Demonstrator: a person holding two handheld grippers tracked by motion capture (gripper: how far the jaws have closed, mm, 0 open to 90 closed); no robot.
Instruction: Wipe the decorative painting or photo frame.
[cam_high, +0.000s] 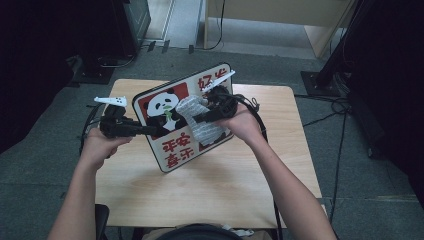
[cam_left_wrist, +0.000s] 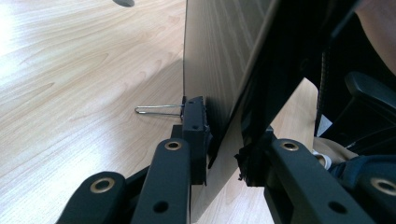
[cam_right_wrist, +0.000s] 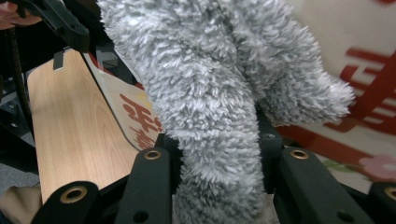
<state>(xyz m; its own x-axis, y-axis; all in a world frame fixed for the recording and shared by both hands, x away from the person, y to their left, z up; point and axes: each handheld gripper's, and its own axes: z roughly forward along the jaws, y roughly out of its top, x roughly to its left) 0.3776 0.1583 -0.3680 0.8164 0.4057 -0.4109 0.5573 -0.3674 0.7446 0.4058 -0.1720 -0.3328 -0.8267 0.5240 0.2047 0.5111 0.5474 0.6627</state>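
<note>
1. My left gripper (cam_high: 150, 130) has its jaws closed on the left edge of the panda board (cam_high: 172, 145), holding it tilted up off the table (cam_high: 200, 200). In the left gripper view the board's edge (cam_left_wrist: 219, 70) sits clamped between my jaws, with a wire loop (cam_left_wrist: 156, 110) sticking out beside them.
2. My right gripper (cam_high: 200, 118) is closed on the grey fluffy cloth (cam_high: 200, 122); the right gripper view shows the pile (cam_right_wrist: 210, 116) bunched tight between both jaws.
3. The cloth lies pressed against the printed face of the board, around its middle, beside the panda picture.
4. Progress, my judgement: wiping is under way. The cloth covers the centre-right; the red-lettered lower part and the far corner look not yet covered. I cannot tell from the surface which areas are already clean.
5. Count: one board, one cloth, one table, two grippers.
</note>
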